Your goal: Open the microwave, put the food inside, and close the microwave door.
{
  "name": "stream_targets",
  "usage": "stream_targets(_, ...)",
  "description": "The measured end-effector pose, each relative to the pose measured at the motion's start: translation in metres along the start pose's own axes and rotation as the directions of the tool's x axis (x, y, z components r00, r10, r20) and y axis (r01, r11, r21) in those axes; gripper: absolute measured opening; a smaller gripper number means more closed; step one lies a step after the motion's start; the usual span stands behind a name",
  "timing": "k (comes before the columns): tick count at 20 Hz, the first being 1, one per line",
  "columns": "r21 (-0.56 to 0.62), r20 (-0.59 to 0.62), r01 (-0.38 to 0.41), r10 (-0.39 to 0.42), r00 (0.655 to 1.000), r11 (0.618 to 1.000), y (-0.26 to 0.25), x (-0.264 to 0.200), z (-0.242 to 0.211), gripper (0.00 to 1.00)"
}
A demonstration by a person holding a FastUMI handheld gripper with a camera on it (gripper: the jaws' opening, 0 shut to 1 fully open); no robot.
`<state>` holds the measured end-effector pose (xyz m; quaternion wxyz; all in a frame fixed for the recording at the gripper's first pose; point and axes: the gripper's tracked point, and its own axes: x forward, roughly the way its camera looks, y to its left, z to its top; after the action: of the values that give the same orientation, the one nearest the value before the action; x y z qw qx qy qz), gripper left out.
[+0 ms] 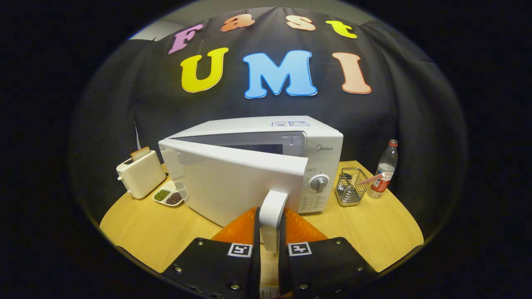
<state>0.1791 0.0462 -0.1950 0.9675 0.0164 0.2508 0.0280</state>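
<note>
Claw (270, 232) clamped on door handle (272, 218), microwave (318, 151) door (232, 187) part open. Advice: swing wide around hinge, grip steady. Toaster (140, 173), dish (170, 195) left of microwave.

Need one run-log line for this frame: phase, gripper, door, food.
phase: opening microwave | gripper: shut on door handle | door: partly open | food dish: on table, between toaster and microwave

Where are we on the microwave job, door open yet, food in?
Door is part-open, swung a little off the microwave. In hand: the gripper is shut on the door handle, one finger on each side. Left: swing it wide, load the food tray beside the toaster, close the door.
</note>
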Motion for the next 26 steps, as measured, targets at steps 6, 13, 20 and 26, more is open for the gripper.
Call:
stream_targets(6,0.020,-0.011,-0.013,0.013,1.000,1.000,0.024,-0.028,-0.013,0.17)
stream_targets(13,0.030,0.000,-0.036,0.036,0.999,0.999,0.056,-0.057,-0.027,0.17)
stream_targets(20,-0.001,-0.001,-0.112,0.112,0.994,0.994,0.101,-0.087,-0.043,0.17)
stream_targets(26,-0.007,-0.024,-0.194,0.194,0.981,0.981,0.158,-0.109,-0.061,0.19)
